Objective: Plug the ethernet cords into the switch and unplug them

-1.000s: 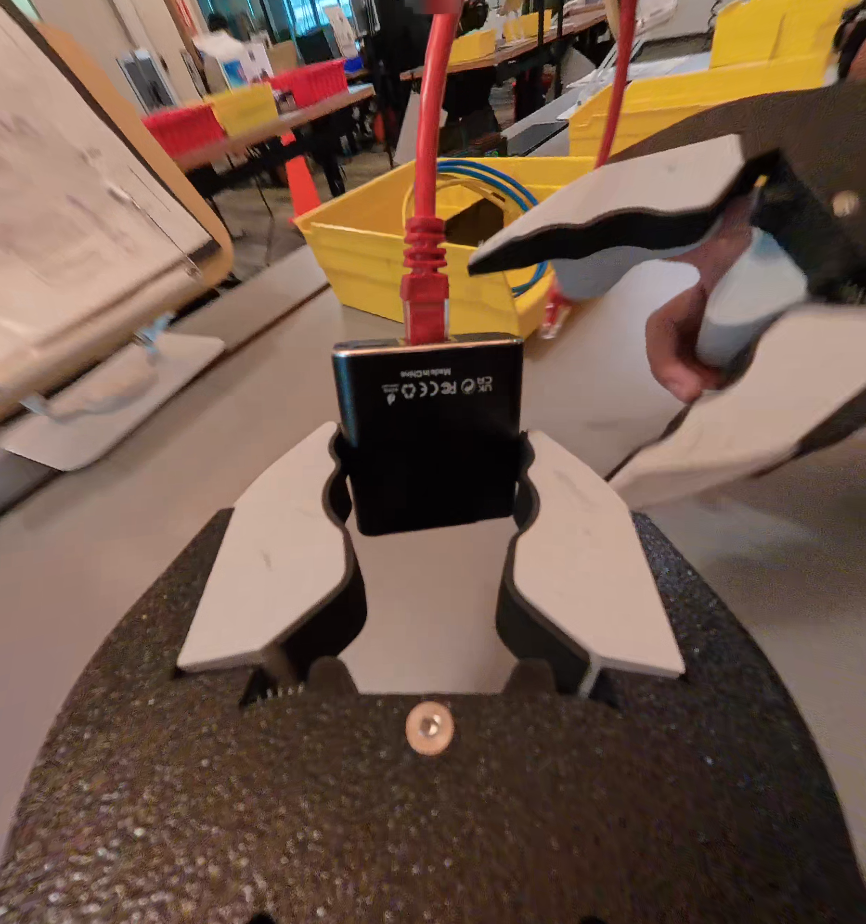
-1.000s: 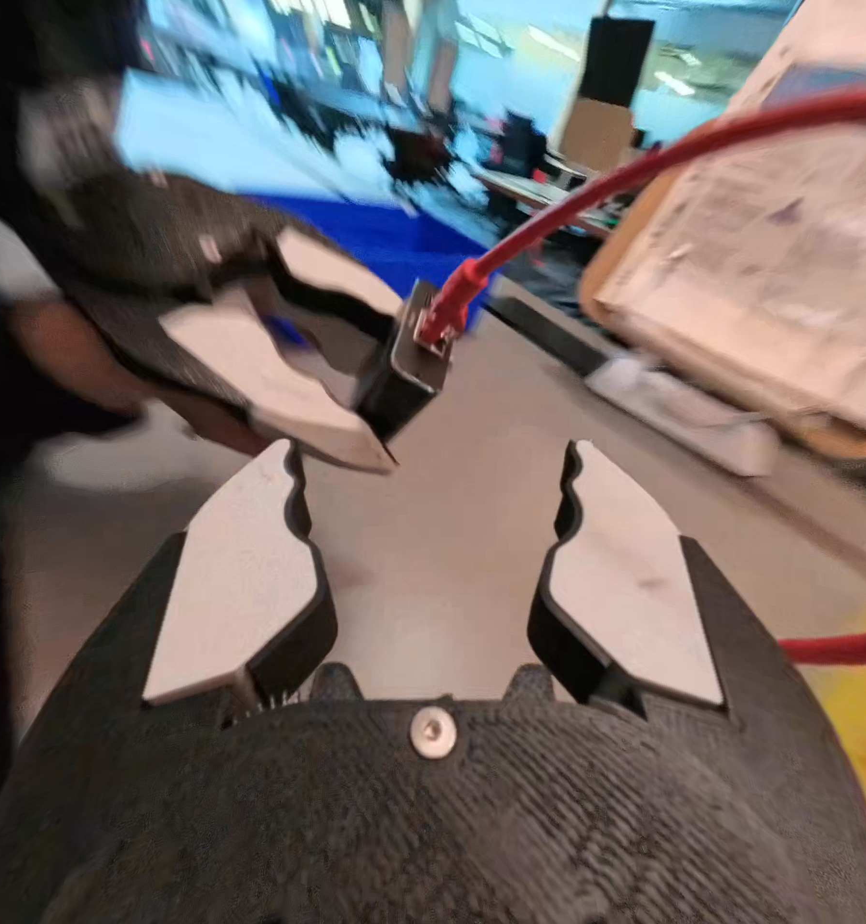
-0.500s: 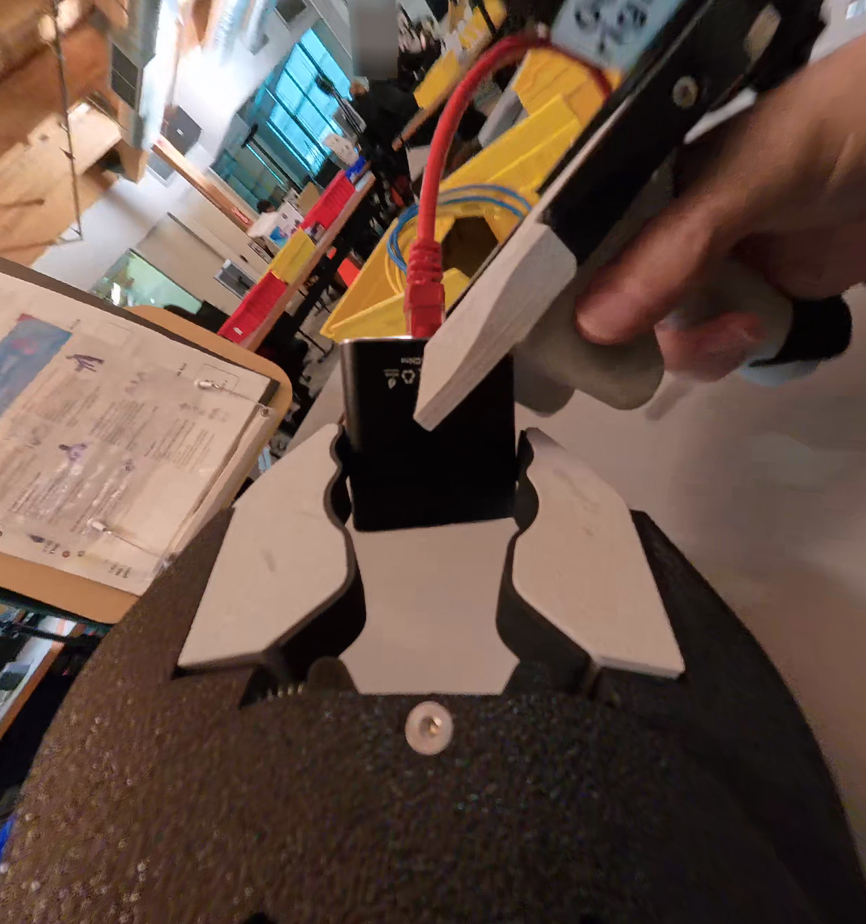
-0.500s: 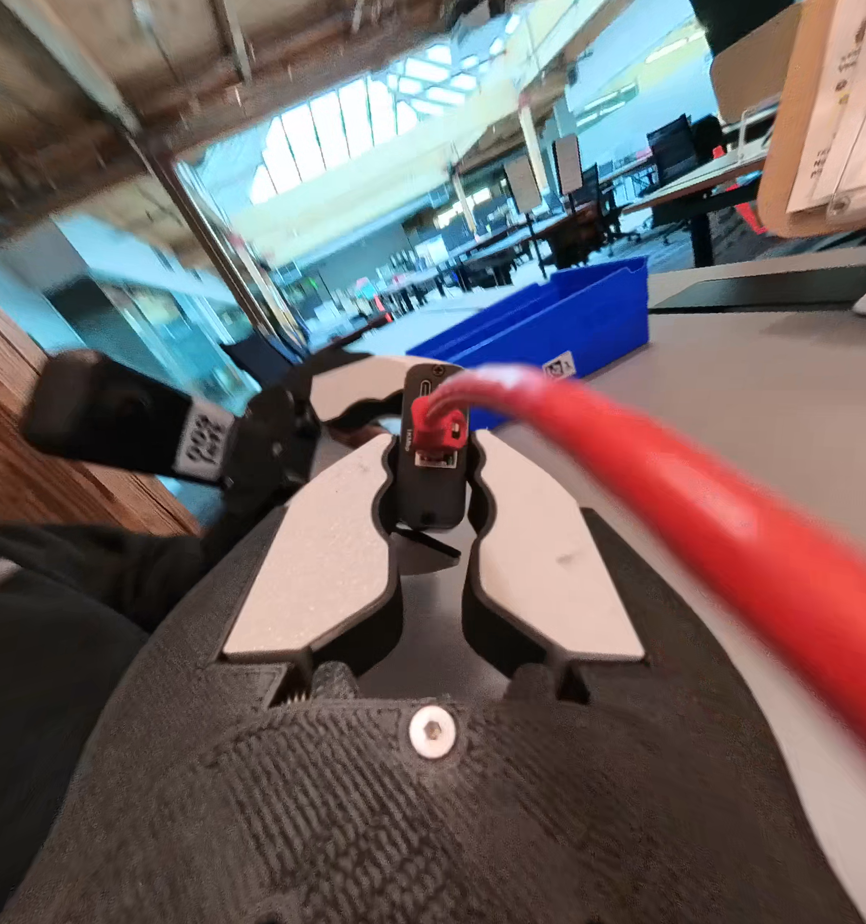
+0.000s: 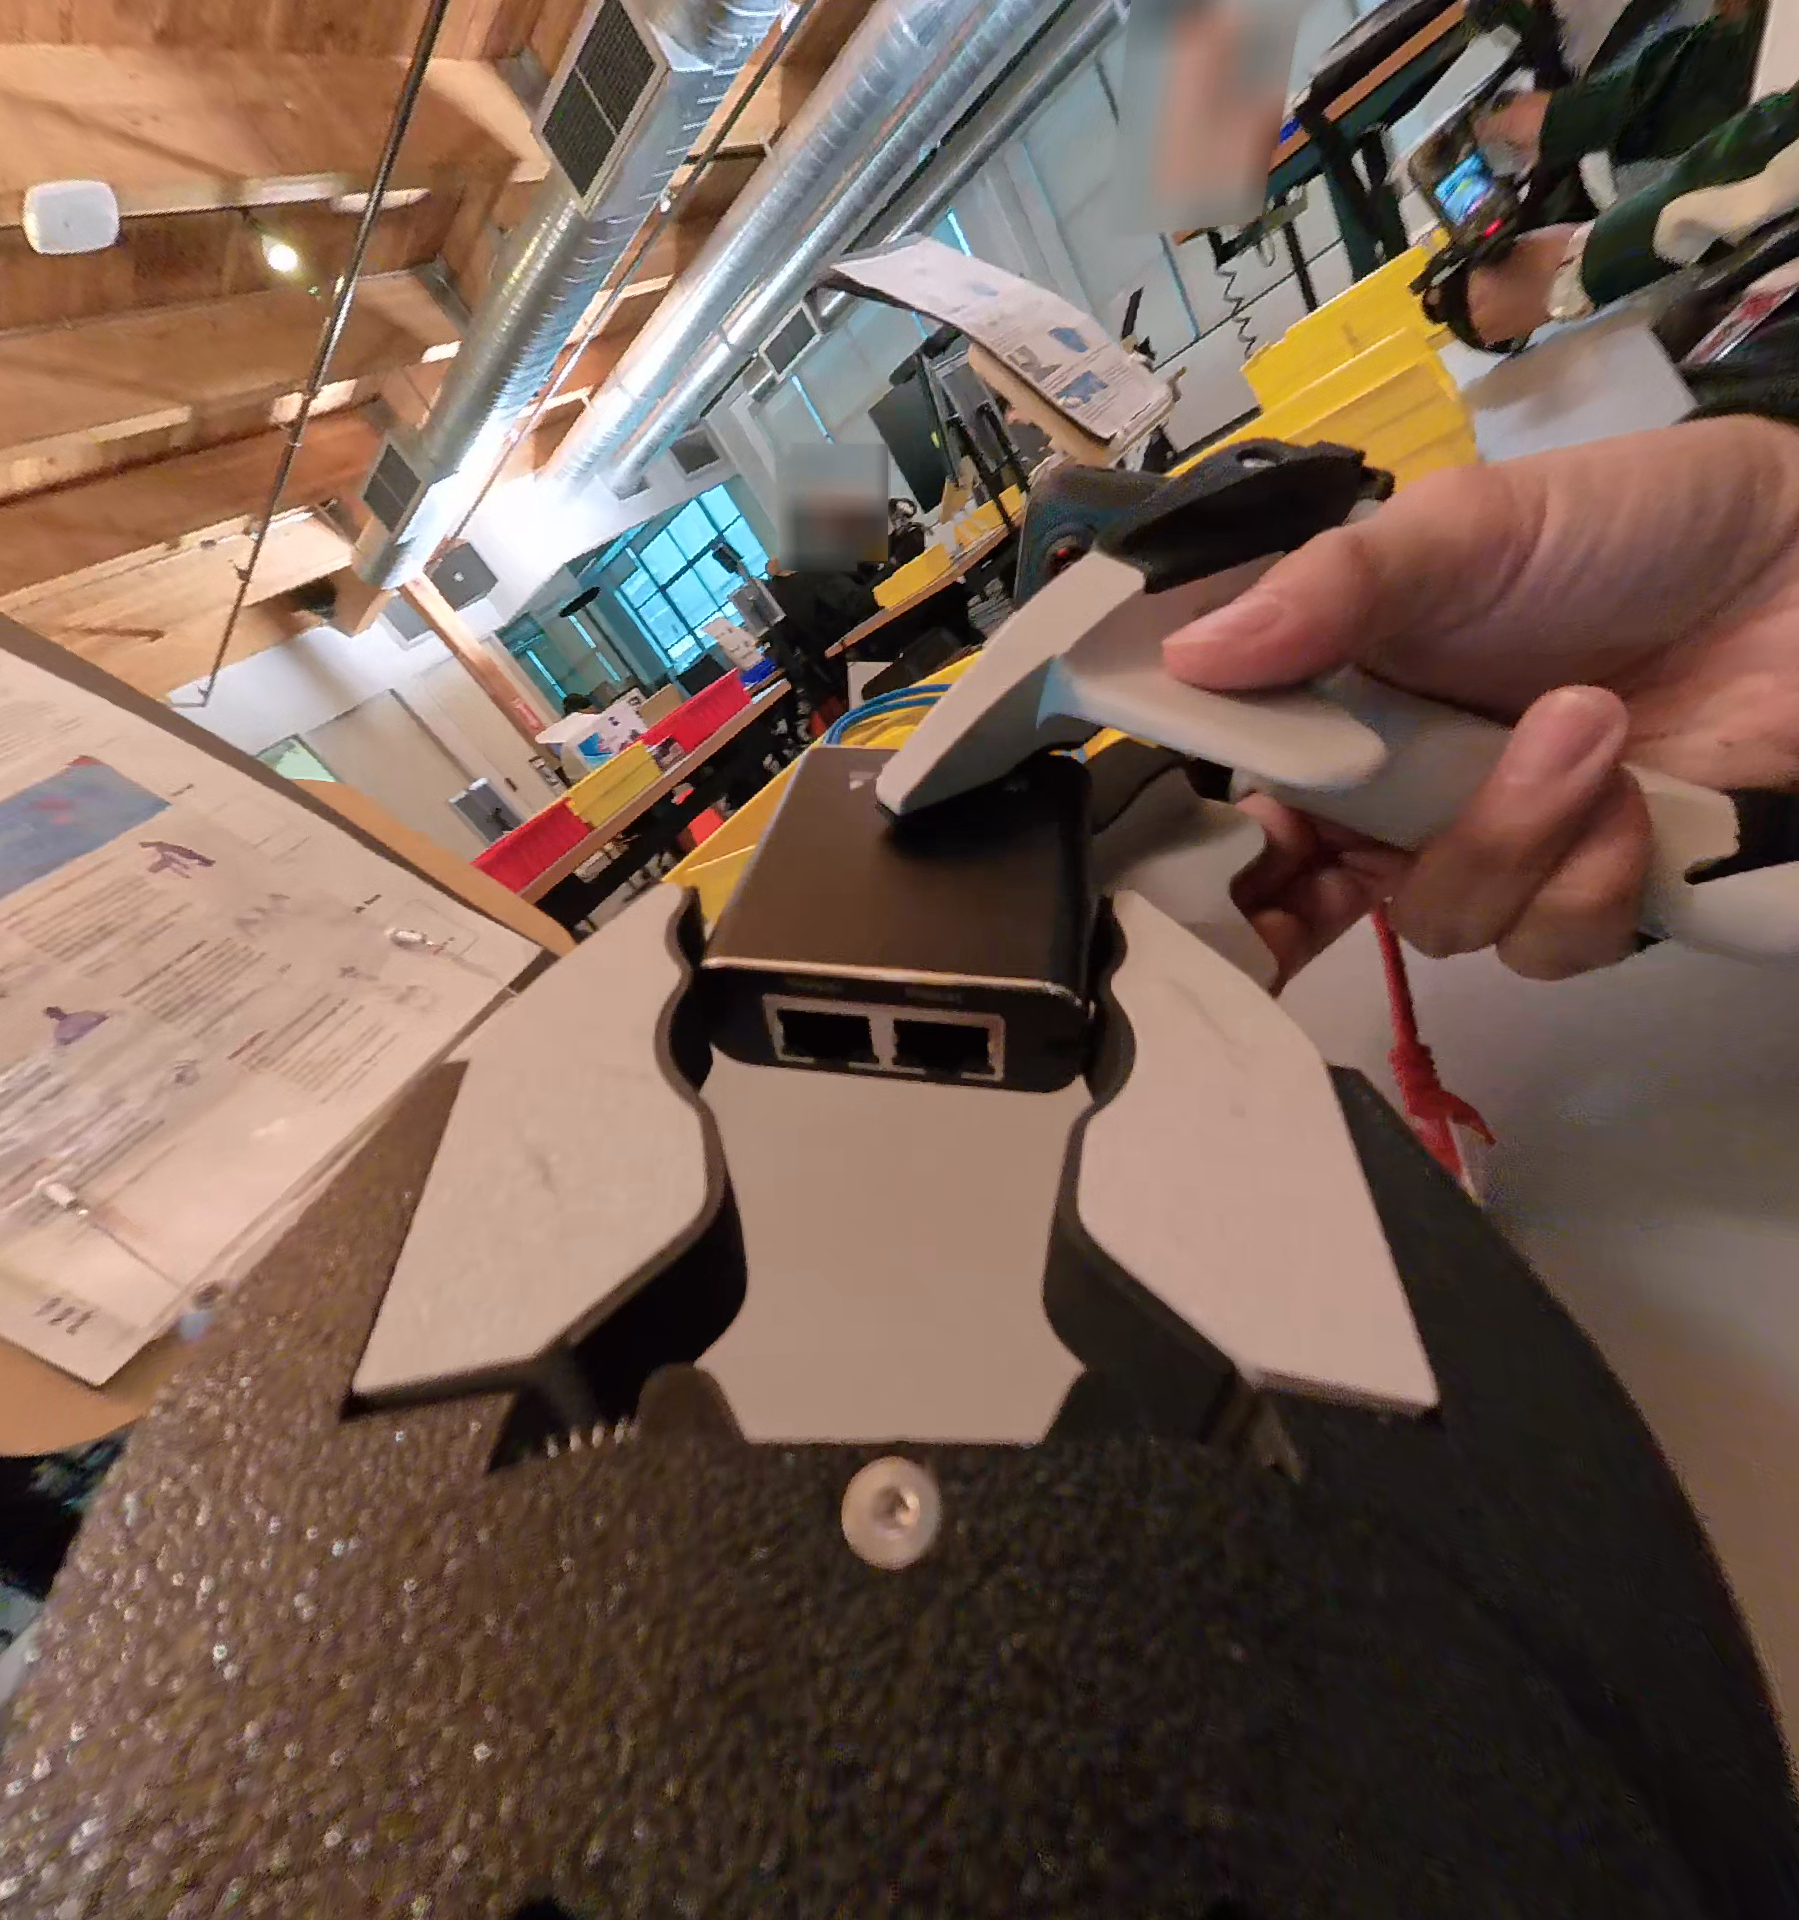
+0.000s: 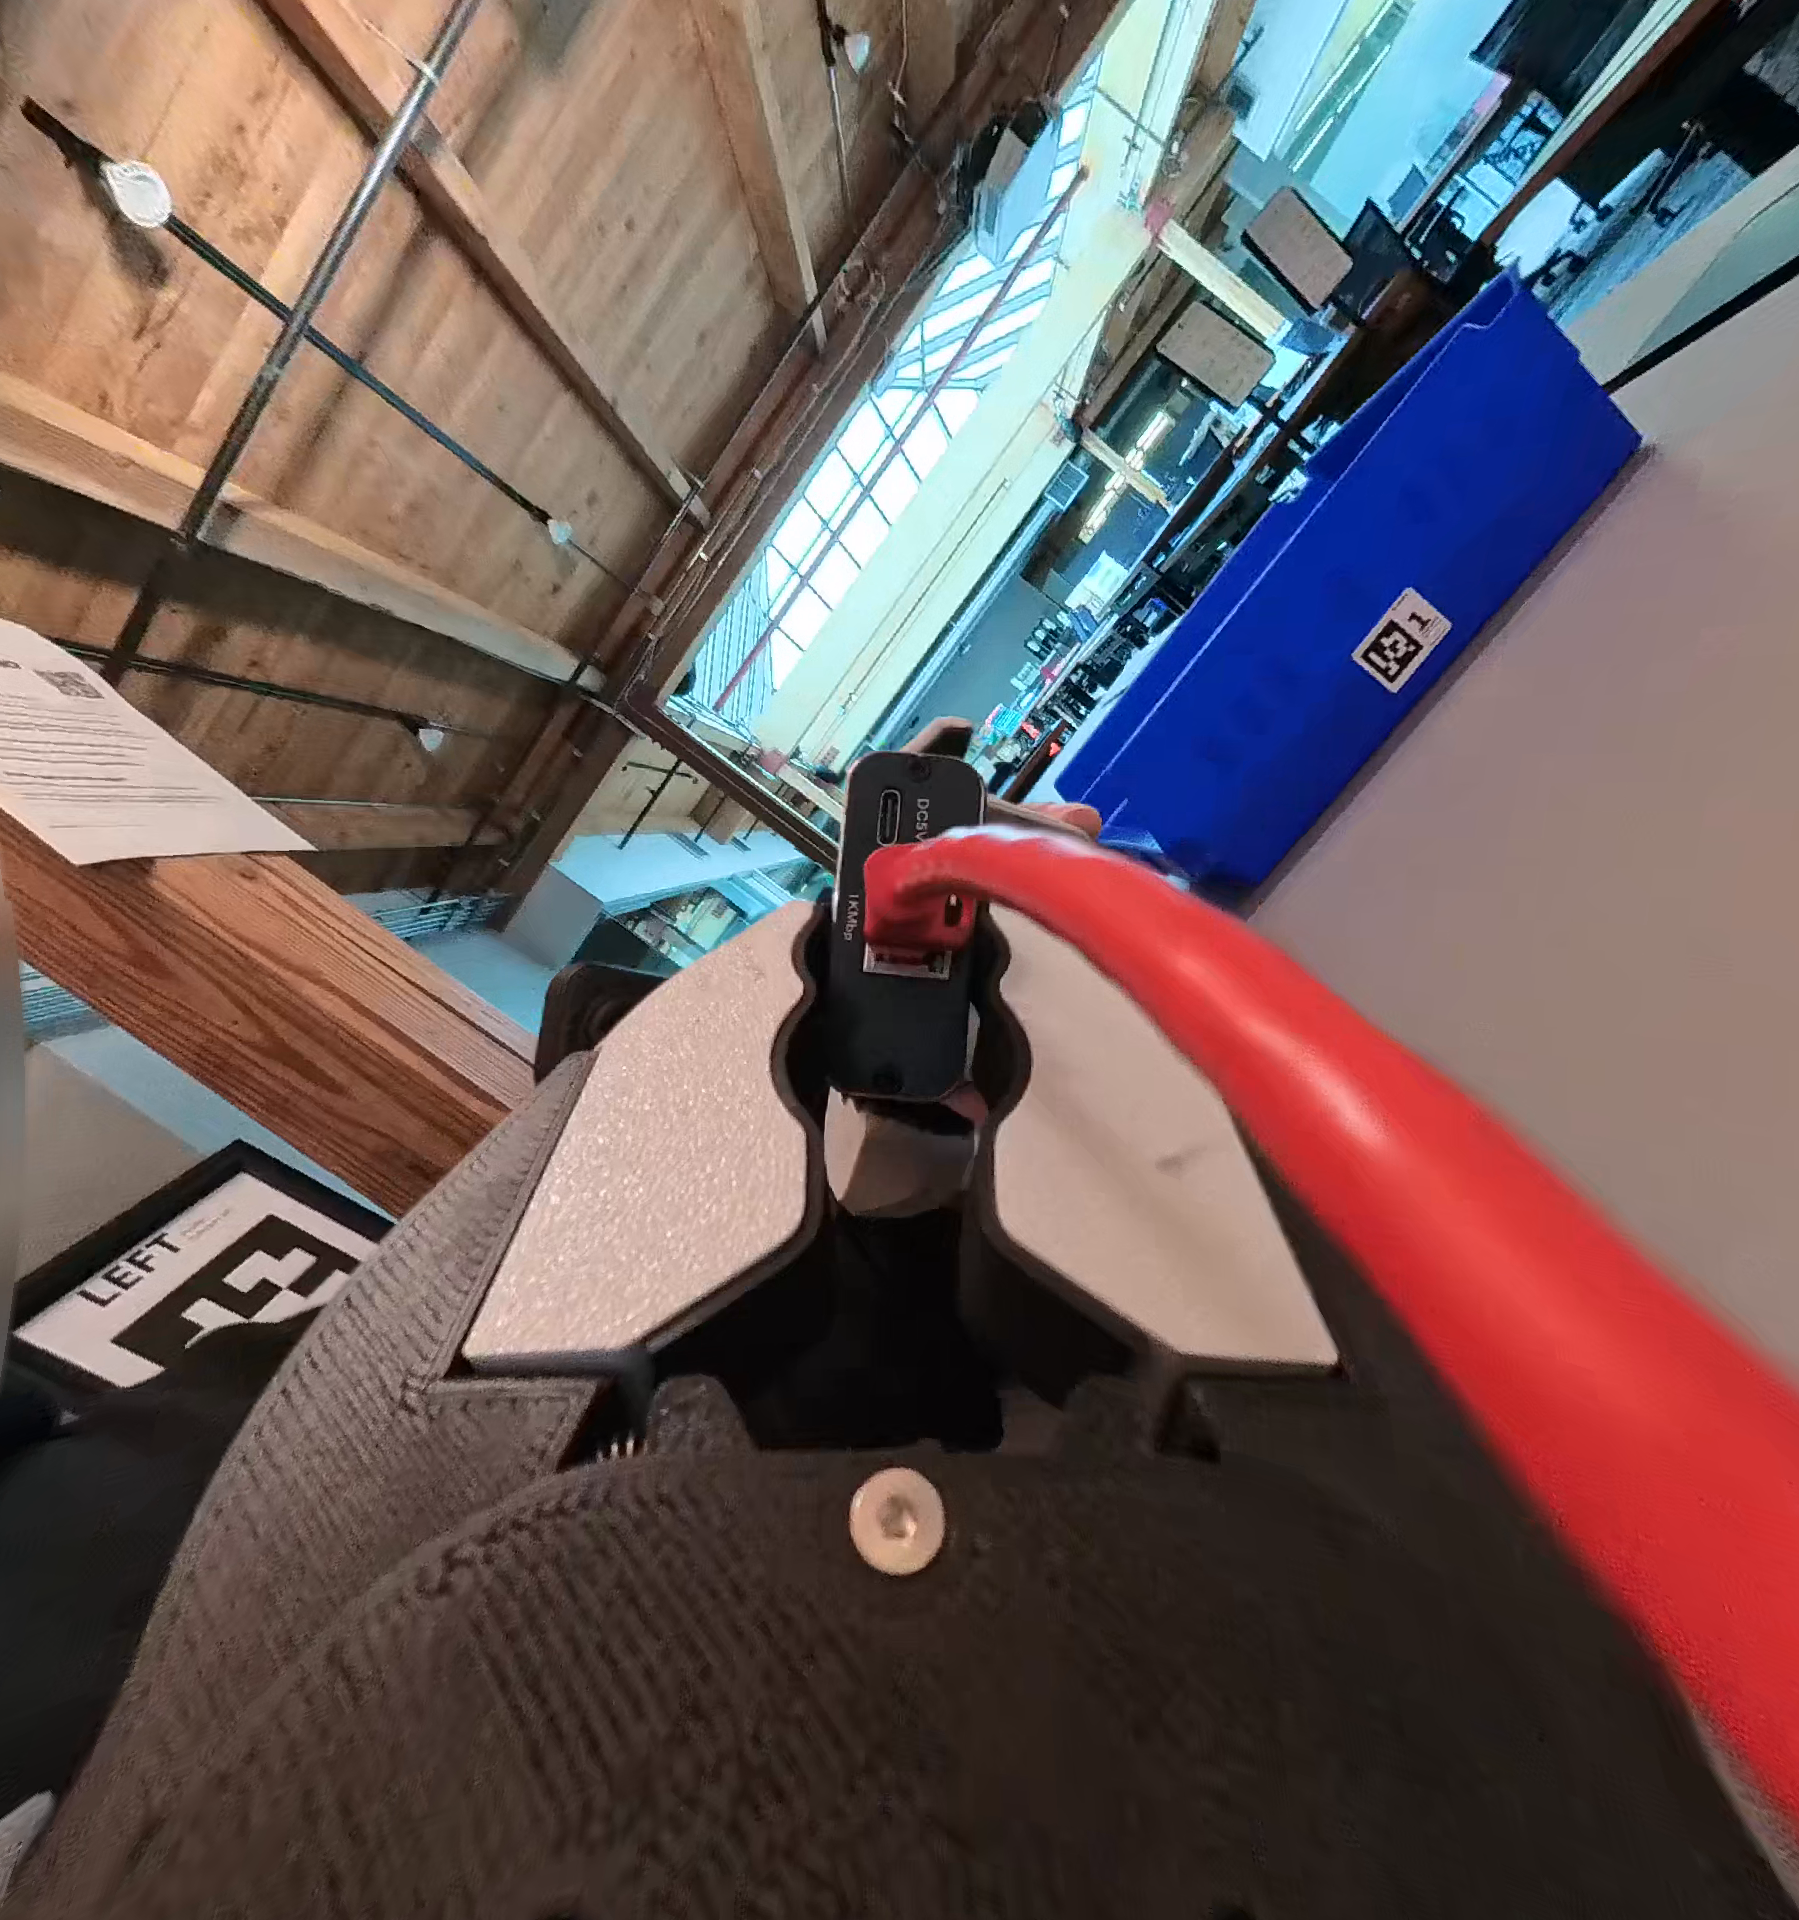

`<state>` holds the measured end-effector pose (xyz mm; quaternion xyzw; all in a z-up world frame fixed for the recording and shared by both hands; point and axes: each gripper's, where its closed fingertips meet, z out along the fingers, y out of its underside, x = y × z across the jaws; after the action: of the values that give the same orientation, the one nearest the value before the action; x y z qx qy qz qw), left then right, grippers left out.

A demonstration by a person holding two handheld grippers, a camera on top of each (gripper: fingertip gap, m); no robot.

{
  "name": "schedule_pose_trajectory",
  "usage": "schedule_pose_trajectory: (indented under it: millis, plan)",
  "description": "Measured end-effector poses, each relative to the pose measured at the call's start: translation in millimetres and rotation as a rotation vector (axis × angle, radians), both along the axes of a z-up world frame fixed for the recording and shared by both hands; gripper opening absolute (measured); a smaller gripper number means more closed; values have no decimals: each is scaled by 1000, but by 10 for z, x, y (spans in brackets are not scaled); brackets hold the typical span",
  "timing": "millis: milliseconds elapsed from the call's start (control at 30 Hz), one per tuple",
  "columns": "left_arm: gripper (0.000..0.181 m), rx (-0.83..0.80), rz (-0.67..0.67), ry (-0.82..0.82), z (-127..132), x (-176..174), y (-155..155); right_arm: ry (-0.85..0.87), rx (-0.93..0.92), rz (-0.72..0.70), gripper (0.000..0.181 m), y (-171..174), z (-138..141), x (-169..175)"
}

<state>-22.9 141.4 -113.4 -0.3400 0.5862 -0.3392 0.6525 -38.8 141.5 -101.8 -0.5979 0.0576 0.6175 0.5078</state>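
While both tools grip the one body, the step in hand looks like a change of hold on the switch (image 5: 905,894), and it goes well only if one grip is firm before the other lets go. The left gripper (image 5: 895,935) is narrow, its fingers pressed on the two short sides of the black box. The right gripper (image 6: 900,966) is narrow too, clamped across the flat faces at the far end. The switch is lifted off the table, between the two tools.

I judge the red cord (image 6: 1342,1122) to be the main risk. It is thick and stiff and sweeps out to the right, so a loose grip could let it twist the box. Whichever tool lets go should open slowly and draw straight back. It should not brush the plug (image 6: 910,894).

Only the left wrist view shows the near face, with two empty ports (image 5: 887,1042) side by side. It also shows the hand (image 5: 1560,665) that works the right tool, and a red cord end (image 5: 1425,1081) hanging below it. Whether that belongs to the same cord I cannot tell. Only the right wrist view shows the far face, where the plug is seated, and a blue bin (image 6: 1342,644) far to the right on the table.
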Motion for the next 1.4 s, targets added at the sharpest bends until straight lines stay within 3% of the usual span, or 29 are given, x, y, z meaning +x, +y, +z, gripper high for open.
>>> schedule_pose_trajectory:
  millis: [333,667,833,1067,1267,1400]
  plan:
    - [67,-139,-39,-13,-69,31,29,51,-32,-56,24,49,-51,45]
    - [67,-216,-23,-7,-111,72,65,-19,-20,-98,26,72,-67,83]
    - [67,-345,-28,-75,-20,7,194,-70,31,-213,47,95,-4,219]
    - [67,-316,19,-82,-14,11,232,30,27,-259,39,129,8,241]
    - [67,-267,75,-65,-50,75,191,207,-3,-317,15,128,-12,378]
    - [66,-270,99,-66,-66,94,189,229,-14,-318,14,131,-27,381]
